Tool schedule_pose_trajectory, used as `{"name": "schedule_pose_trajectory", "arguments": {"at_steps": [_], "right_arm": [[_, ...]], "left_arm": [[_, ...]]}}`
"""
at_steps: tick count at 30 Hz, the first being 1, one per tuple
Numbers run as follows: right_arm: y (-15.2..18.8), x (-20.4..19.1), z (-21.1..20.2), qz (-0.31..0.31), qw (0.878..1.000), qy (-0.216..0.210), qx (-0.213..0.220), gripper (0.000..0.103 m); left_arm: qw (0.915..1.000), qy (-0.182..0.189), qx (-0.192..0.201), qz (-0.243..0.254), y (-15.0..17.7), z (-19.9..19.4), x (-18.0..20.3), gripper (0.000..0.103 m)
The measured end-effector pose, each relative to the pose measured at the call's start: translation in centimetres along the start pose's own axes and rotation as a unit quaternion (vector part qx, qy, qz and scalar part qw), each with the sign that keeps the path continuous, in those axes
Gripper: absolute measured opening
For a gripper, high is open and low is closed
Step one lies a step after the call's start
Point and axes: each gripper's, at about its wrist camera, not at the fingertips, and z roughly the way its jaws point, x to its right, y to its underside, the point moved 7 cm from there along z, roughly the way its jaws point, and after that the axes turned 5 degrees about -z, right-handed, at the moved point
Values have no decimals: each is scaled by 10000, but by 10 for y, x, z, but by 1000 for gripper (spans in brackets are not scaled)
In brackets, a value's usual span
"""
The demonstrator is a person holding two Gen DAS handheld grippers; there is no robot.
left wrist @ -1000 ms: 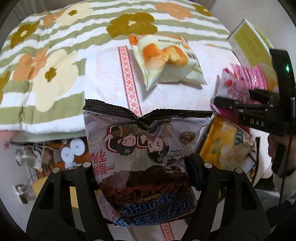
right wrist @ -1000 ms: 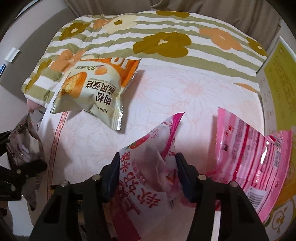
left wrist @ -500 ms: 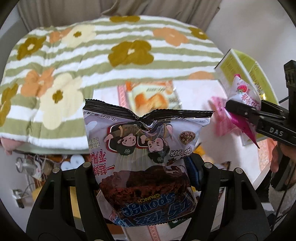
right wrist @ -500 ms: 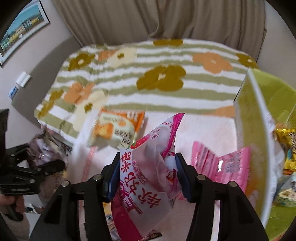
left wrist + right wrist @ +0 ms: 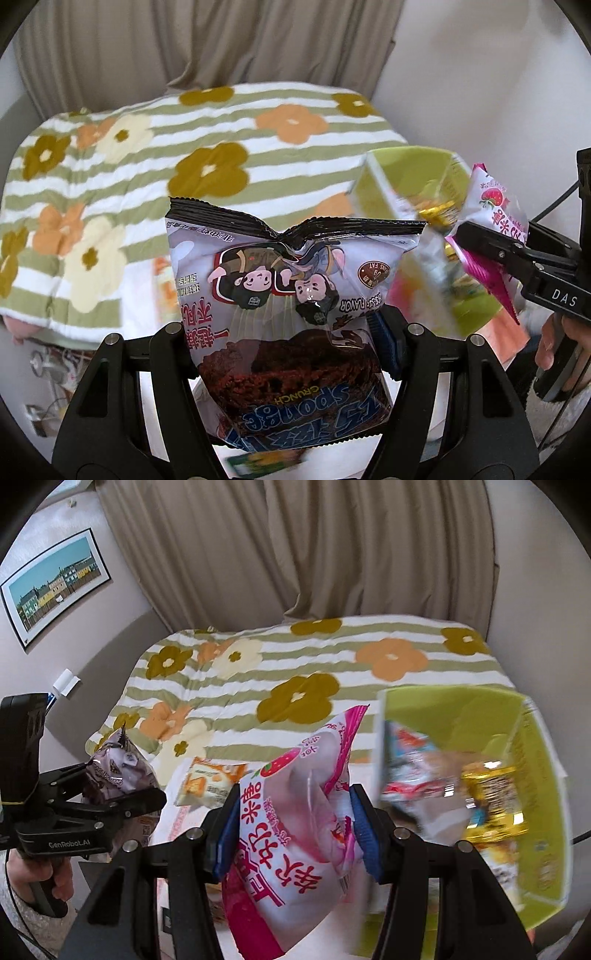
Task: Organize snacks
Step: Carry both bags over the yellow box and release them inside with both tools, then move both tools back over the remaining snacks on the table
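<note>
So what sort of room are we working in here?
Most likely a bedroom: a flowered, striped quilt spread over what looks like a bed, full-length curtains behind it, and a framed picture on the wall.

Snack packets in plain sight outside the box: three.
- One chocolate sponge-cake packet (image 5: 295,317), pale grey-lilac with a black top seam.
- One pink strawberry packet (image 5: 295,830).
- One orange-and-cream packet (image 5: 208,782), lying on the bed.

Green box (image 5: 543,812): one, open-topped. Packets inside: at least two, one gold (image 5: 491,801) and one red-and-white (image 5: 410,764) (the rest too blurred to count).

Grippers: two. Floral blanket (image 5: 314,672): one. Framed picture (image 5: 55,583): one. Curtain (image 5: 295,546): one.
</note>
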Motion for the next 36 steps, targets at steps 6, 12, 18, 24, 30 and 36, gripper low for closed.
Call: {"name": "schedule_pose_trajectory", "arguments": {"at_steps": [6, 12, 18, 24, 30, 36], "right_arm": [[-1, 71, -27, 33, 10000, 11, 74, 51], [-3, 131, -27, 1, 9999, -111, -68, 51], [-5, 173, -16, 166, 9995, -209, -183, 51], [-4, 200, -5, 381, 9987, -204, -273, 51], [-6, 215, 3, 544, 9976, -223, -357, 51], [1, 219, 16, 572, 9969, -219, -502, 51]], "left_arm": [[9997, 166, -11, 155, -14, 27, 93, 66], [9993, 306, -181, 60, -27, 71, 164, 66], [9984, 268, -490, -119, -36, 118, 194, 66], [9974, 119, -713, -69, -40, 151, 204, 68], [9972, -5, -749, 33, -39, 164, 206, 103], [9962, 45, -873, -4, -18, 153, 195, 103]]}}
